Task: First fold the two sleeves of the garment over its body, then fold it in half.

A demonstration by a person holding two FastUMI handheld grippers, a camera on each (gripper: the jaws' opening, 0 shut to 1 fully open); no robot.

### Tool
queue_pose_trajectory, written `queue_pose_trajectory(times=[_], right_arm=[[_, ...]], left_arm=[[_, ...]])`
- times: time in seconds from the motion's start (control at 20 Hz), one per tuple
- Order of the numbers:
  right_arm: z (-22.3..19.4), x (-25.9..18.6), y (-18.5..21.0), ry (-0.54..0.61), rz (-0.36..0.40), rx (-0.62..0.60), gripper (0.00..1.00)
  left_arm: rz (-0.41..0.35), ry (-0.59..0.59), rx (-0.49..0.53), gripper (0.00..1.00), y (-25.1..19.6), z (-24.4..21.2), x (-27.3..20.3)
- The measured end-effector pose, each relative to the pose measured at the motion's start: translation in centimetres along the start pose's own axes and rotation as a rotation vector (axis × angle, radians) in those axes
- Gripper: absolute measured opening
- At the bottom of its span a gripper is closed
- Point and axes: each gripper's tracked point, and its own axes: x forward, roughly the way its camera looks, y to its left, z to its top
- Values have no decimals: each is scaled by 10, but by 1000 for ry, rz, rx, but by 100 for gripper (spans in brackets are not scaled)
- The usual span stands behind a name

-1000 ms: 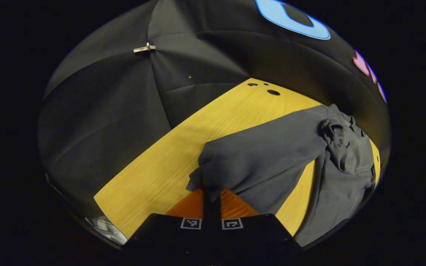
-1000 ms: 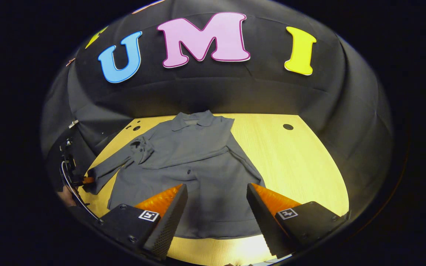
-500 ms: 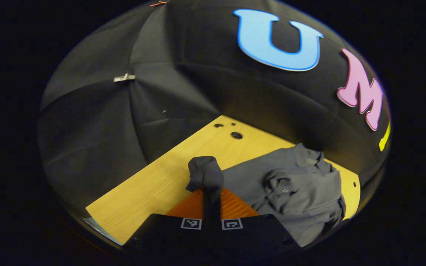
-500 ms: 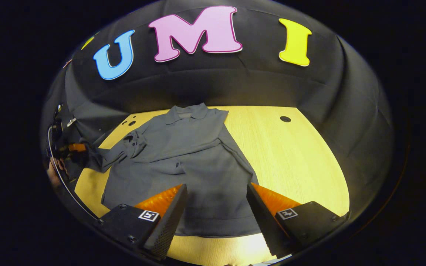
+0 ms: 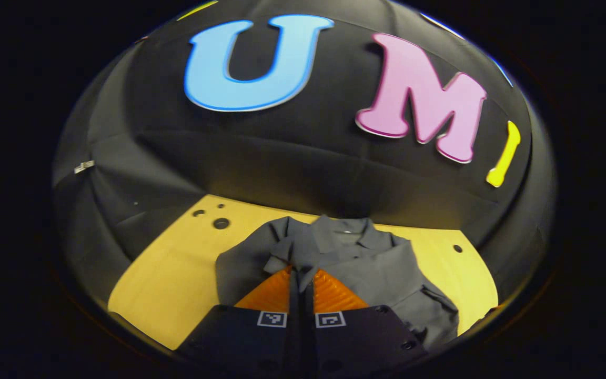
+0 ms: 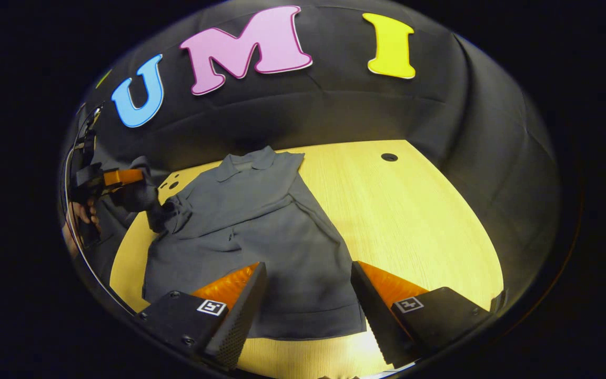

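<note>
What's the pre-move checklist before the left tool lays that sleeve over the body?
1. Left tool shut on the sleeve cuff: ok, both fingers closed with grey cloth between them.
2. Sleeve lifted clear of the table: ok, the right gripper view shows the cuff held up above the wood.
3. Other sleeve already folded over the shirt: ok, it lies across the body.
4. Right tool out of the way: ok, open and hovering near the hem, gripping nothing.
5. Body lying flat: not ok, cloth is bunched at the near shoulder.
6. Hem straight: cannot tell, the right tool's fingers hide part of it.
</note>
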Motion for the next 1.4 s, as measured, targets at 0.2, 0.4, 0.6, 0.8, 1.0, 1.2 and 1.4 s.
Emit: queue_pose_trajectory(times=[0.2, 0.4, 0.6, 0.8, 1.0, 1.2, 1.4], right_arm=[[-7, 5, -9, 16, -4, 17, 99], [-16, 9, -12, 40, 0, 32, 99], [-25, 14, -18, 64, 4, 44, 99], [-29, 17, -22, 75, 4, 58, 99], [-34, 22, -24, 100, 18, 69, 99], [-46, 27, -17, 151, 63, 116, 99], [-56, 31, -22, 176, 40, 89, 99]], left_arm=[[-166, 58, 18, 5, -85, -19, 30], [-256, 109, 74, 6, -148, -44, 60], [-312, 163, 146, 8, -194, -67, 87], [-315, 175, 247, 13, -218, -83, 106], [-346, 190, 239, 52, -228, -90, 99], [-288, 197, 181, 87, -192, -96, 69], [-205, 213, 204, 96, -119, -117, 16]])
